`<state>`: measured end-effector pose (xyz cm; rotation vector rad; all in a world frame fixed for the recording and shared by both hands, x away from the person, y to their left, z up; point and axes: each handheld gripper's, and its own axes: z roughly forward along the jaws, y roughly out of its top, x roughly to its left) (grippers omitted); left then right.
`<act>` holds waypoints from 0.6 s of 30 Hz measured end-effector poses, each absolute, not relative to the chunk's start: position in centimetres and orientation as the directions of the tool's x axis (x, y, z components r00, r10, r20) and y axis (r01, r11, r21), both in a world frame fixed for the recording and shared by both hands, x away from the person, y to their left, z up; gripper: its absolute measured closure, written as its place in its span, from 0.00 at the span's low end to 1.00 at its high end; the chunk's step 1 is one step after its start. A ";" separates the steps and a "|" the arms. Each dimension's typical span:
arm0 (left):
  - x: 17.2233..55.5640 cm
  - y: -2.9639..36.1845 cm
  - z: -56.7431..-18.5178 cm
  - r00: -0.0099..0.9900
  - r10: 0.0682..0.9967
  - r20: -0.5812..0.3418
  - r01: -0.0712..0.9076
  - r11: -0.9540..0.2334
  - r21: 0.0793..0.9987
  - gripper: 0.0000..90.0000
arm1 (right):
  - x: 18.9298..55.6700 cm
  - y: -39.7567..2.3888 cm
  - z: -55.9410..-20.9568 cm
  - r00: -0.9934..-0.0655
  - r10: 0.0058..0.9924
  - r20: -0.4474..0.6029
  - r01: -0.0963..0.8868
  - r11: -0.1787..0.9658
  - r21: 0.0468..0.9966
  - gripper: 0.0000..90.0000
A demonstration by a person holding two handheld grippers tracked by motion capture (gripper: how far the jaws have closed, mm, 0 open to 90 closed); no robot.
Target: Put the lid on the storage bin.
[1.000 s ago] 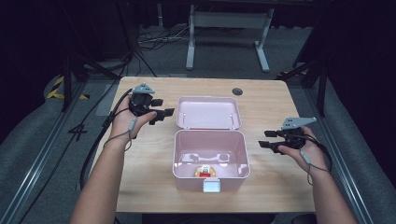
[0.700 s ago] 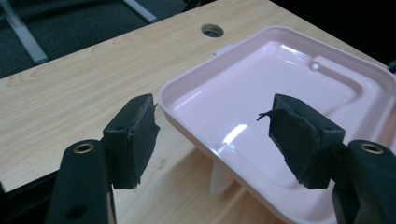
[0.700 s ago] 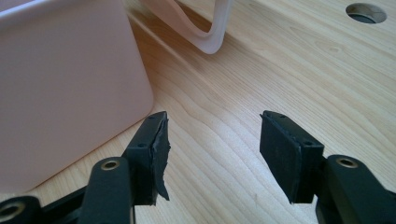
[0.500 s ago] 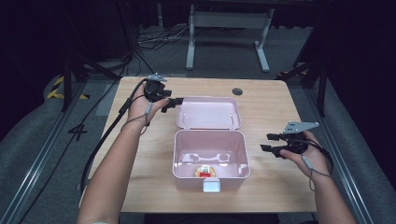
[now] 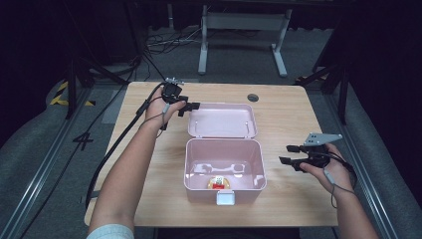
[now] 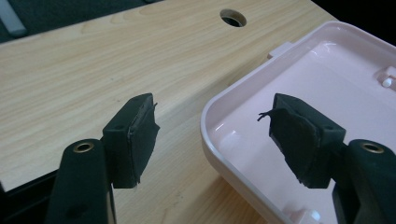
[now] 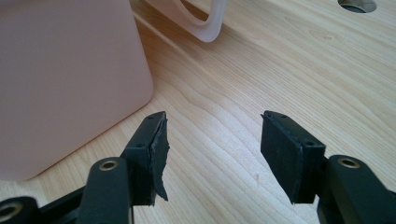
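High view: open pink box [image 5: 224, 172] holds a small red-yellow item [image 5: 217, 182]; both claws spread.

The tool [image 6: 212, 135], jaws wide apart, straddles the pink lid's [image 6: 299, 79] rim over the table [image 6: 93, 70].

Open bench on both flanks, the pink box blocking the middle.

My left gripper [image 5: 191, 107] has its fingers [image 6: 133, 135] spread astride the near-left corner of the flat-lying lid [image 5: 222, 120], one over bare bench [image 5: 149, 164], the other over the lid's inside. Bare wood runs beyond them to the cable hole [image 6: 233, 17]. My right gripper [image 5: 288, 154] stands apart from the box [image 5: 224, 164], fingers [image 7: 152, 149] parted with bare wood between them; the box's side wall rises just to their left. The box's open top is unobstructed, a small red-and-yellow item [image 5: 217, 181] lying near its front wall.
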<state>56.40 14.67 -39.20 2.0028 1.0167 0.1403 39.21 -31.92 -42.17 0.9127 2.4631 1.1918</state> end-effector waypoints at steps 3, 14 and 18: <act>56.6 14.6 -39.7 0.669 0.691 -0.274 0.617 -0.310 0.723 0.38 | 39.1 -32.0 -42.2 -0.769 0.638 0.042 0.426 0.461 0.778 0.47; 57.0 14.0 -40.9 0.674 0.658 -0.336 0.650 -0.312 0.693 0.43 | 38.9 -32.0 -42.2 -0.772 0.635 0.029 0.416 0.471 0.778 0.48; 56.7 13.5 -41.1 0.689 0.630 -0.359 0.654 -0.327 0.682 0.50 | 38.8 -32.0 -42.2 -0.772 0.635 0.025 0.414 0.473 0.778 0.48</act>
